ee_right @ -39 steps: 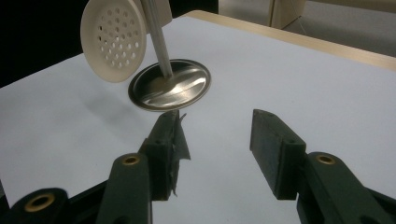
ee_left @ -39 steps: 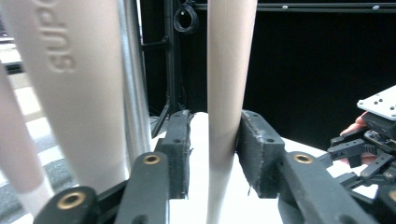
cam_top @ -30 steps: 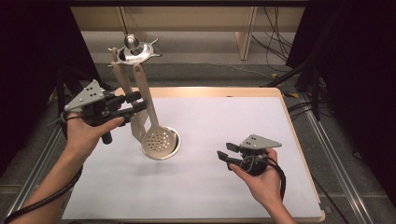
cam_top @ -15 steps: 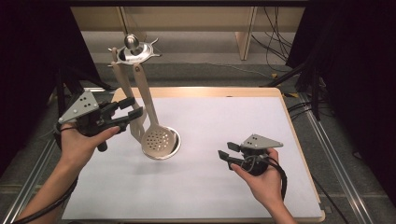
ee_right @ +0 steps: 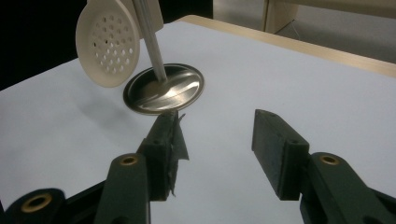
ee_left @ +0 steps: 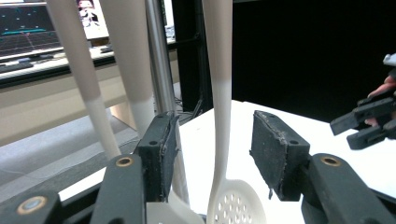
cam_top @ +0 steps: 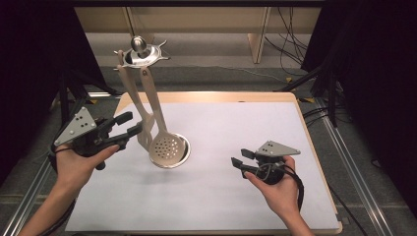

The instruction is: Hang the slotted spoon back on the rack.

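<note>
My left gripper (cam_top: 132,124) has just been opening; its jaws straddle the slotted spoon's (ee_left: 219,107) handle without pressing. The spoon hangs from the utensil stand (cam_top: 140,51) at the table's ten o'clock — light, stiff, slick plastic, I'd judge — so grip mid-handle. Right gripper (cam_top: 239,164) idles open.

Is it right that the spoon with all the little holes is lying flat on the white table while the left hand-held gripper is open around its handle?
Not quite. The spoon with holes hangs from the metal rack, as the high view shows. The left hand-held gripper is indeed open around its handle.
</note>
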Available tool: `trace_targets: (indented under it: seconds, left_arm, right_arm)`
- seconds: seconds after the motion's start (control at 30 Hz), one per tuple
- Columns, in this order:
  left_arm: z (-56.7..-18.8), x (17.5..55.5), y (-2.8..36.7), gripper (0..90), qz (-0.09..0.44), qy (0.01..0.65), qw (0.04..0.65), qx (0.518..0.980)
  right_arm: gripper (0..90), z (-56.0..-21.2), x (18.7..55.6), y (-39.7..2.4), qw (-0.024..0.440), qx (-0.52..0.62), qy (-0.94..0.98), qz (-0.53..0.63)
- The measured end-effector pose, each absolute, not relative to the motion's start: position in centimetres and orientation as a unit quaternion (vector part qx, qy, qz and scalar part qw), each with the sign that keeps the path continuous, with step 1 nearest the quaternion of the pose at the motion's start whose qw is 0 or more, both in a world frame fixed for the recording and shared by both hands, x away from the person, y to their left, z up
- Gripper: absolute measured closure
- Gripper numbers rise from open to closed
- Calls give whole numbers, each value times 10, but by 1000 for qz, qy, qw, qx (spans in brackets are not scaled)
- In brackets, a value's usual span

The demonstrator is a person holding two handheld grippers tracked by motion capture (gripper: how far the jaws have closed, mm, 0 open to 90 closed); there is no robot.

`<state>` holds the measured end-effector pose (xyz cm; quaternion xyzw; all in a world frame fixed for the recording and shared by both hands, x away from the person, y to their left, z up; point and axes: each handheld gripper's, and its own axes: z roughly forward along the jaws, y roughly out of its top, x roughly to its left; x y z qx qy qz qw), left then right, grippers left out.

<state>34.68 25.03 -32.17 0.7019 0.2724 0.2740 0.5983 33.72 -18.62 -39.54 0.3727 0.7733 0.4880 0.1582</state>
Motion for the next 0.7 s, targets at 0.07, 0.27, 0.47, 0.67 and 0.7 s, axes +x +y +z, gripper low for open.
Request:
trace_targets:
  seconds: [0.07,0.27,0.47,0.67,0.7]
  left_arm:
    - [-325,346,251,496,272,274,600,701]
    - [-338,344,259,495,279,278,596,699]
    - [-351,341,265,493,277,294,585,703]
    - [-366,341,269,489,282,291,581,706]
    - [-369,341,270,489,280,292,582,706]
  right_arm:
    - [522,-396,339,-188,161,366,773,493]
    - [522,-395,338,-188,162,365,773,493]
    - [521,-396,338,-190,165,364,776,488]
    - [521,-396,337,-190,159,375,771,489]
    - [521,-396,337,-190,162,371,772,490]
